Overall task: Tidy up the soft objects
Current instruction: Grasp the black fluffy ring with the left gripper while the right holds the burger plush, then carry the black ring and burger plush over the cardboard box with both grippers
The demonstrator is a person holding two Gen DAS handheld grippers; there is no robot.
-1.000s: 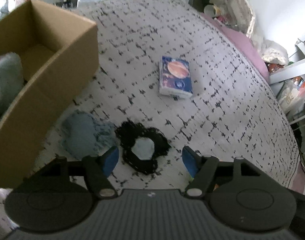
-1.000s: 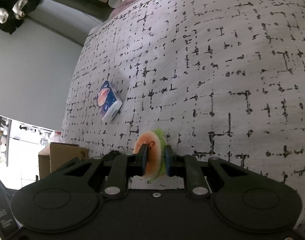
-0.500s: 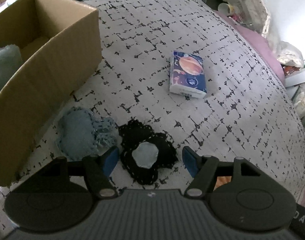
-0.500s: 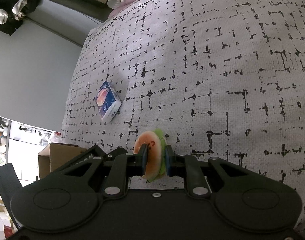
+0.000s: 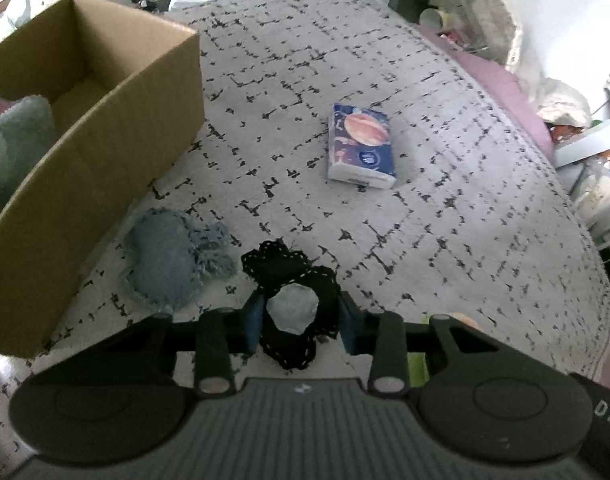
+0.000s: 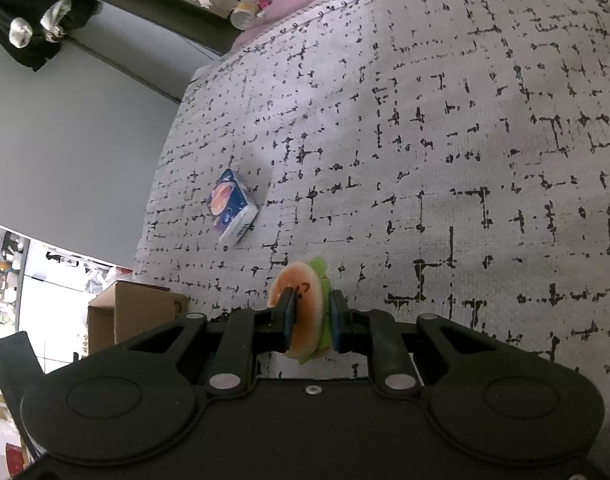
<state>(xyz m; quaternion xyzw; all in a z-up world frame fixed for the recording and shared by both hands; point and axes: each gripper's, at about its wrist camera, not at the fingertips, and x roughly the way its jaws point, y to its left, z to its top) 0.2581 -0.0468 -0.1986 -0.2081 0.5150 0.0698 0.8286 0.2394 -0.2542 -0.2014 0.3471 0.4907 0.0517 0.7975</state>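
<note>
Black lace-edged fabric piece (image 5: pixel 291 280) with a pale centre lies on the bed (image 5: pixel 445 200) between the 2 fingers of the left gripper (image 5: pixel 301 322), whose jaws are narrowed around it; whether the pads actually press it cannot be told. Just left of it lies a blue fringed pad (image 5: pixel 165 260), near the cardboard box (image 5: pixel 105 152) (a teal plush sits inside). A tissue pack (image 5: pixel 361 146) lies farther off. The right gripper (image 6: pixel 310 322) is clamped on an orange-and-green soft toy (image 6: pixel 305 300), held above the bed.
</note>
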